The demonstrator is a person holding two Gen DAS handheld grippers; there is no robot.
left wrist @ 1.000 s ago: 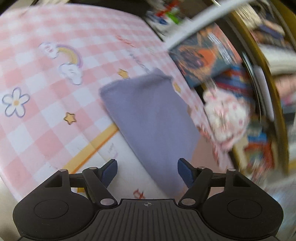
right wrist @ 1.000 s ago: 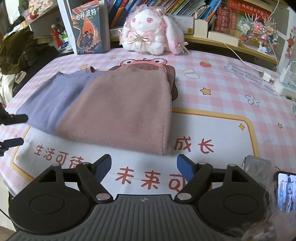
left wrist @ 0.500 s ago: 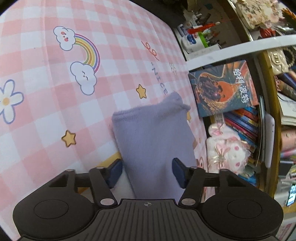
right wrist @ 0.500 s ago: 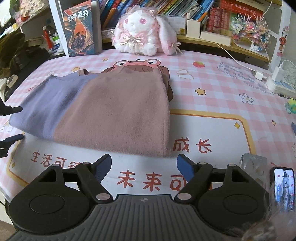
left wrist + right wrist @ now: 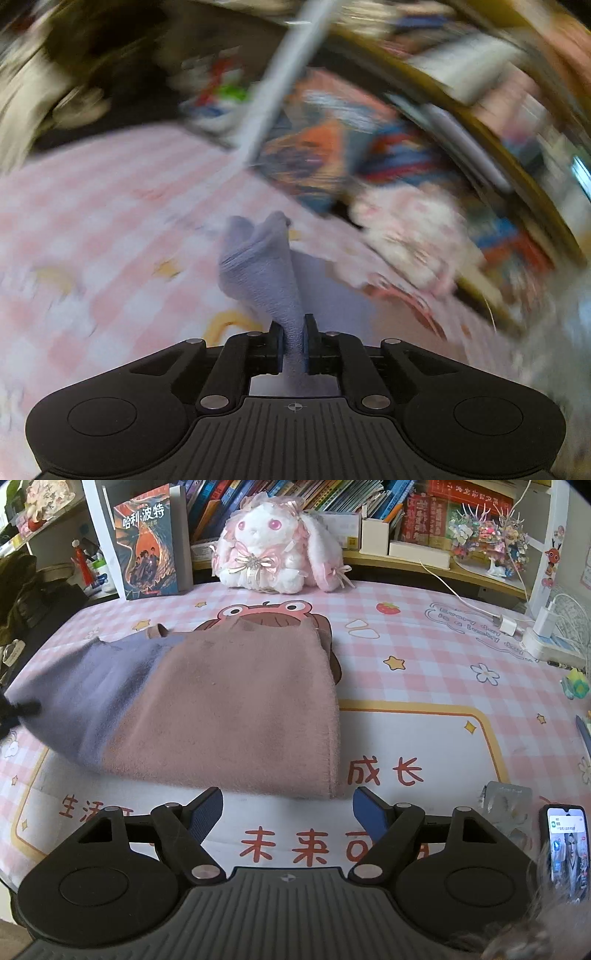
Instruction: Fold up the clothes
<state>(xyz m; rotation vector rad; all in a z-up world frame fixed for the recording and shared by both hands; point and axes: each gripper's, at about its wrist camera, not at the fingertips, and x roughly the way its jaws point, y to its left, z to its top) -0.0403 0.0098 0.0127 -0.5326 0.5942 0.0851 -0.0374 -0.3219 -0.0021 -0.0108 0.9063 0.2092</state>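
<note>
- While your left gripper points forward over the pink checked tablecloth, its jaws are clenched on the purple end of the garment, which rises bunched from the fingers.
- Half a second ago those jaws stood apart around that flat purple edge; now they have closed and lifted it.
- Your right gripper hovers spread wide just short of the garment's pink near edge, unchanged.
- That pink part lies flat on the tablecloth.
</note>
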